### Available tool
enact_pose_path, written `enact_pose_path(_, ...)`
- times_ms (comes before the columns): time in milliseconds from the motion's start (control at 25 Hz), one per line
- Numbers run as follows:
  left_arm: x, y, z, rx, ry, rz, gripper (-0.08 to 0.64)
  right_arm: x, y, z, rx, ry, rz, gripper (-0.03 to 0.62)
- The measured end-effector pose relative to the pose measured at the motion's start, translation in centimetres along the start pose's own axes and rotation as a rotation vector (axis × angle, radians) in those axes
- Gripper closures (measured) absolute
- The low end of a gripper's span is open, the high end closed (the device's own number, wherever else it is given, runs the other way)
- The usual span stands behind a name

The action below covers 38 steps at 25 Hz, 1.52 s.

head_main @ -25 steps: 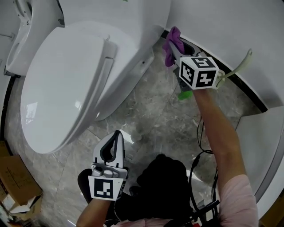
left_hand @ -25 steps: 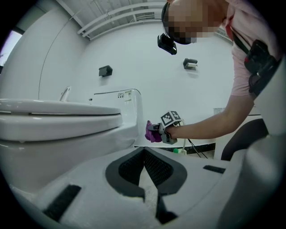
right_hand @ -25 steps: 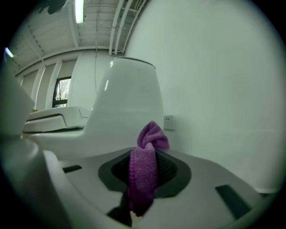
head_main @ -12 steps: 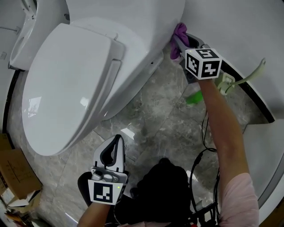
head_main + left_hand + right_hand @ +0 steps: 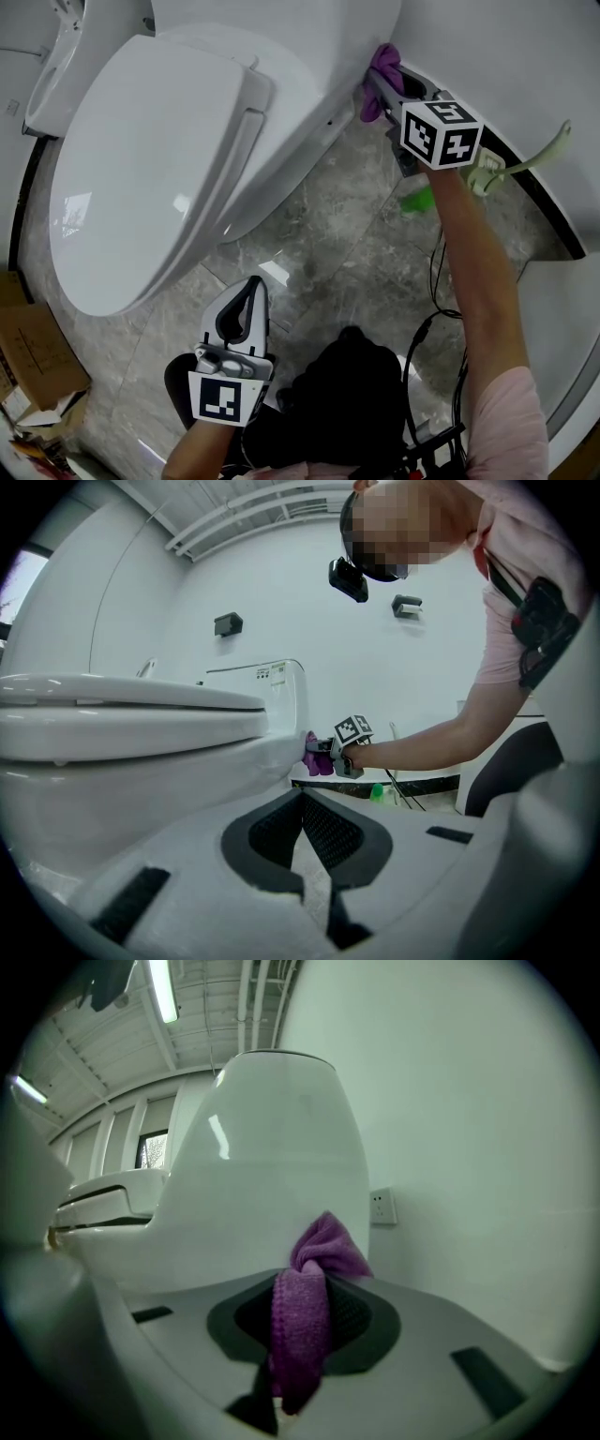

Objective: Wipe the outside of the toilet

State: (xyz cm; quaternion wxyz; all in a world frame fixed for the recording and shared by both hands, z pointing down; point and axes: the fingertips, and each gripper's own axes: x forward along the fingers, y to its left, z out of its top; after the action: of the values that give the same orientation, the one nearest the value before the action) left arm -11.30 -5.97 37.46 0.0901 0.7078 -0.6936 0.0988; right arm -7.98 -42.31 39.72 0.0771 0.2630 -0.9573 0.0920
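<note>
Marble floor [image 5: 347, 234] bears closed-lid toilet [image 5: 159, 159]; right tongs [image 5: 378, 86] pinch purple cloth [image 5: 382, 64].

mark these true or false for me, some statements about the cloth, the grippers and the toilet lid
1. The right gripper is shut on the purple cloth. True.
2. The cloth lies on top of the toilet lid. False: it is against the rear side of the toilet, near the wall.
3. The toilet lid is down. True.
4. The left gripper holds a sponge. False: its jaws are together with nothing between them.
</note>
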Motion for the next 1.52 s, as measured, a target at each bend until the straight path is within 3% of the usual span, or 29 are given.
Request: enact_pose_path(1520, -7.0, 0.0, 0.3, 0.006, -0.039, 0.060, 0.552, -4.9, 16.4, -1.0, -0.008, 0.021, 0.223, 0.509)
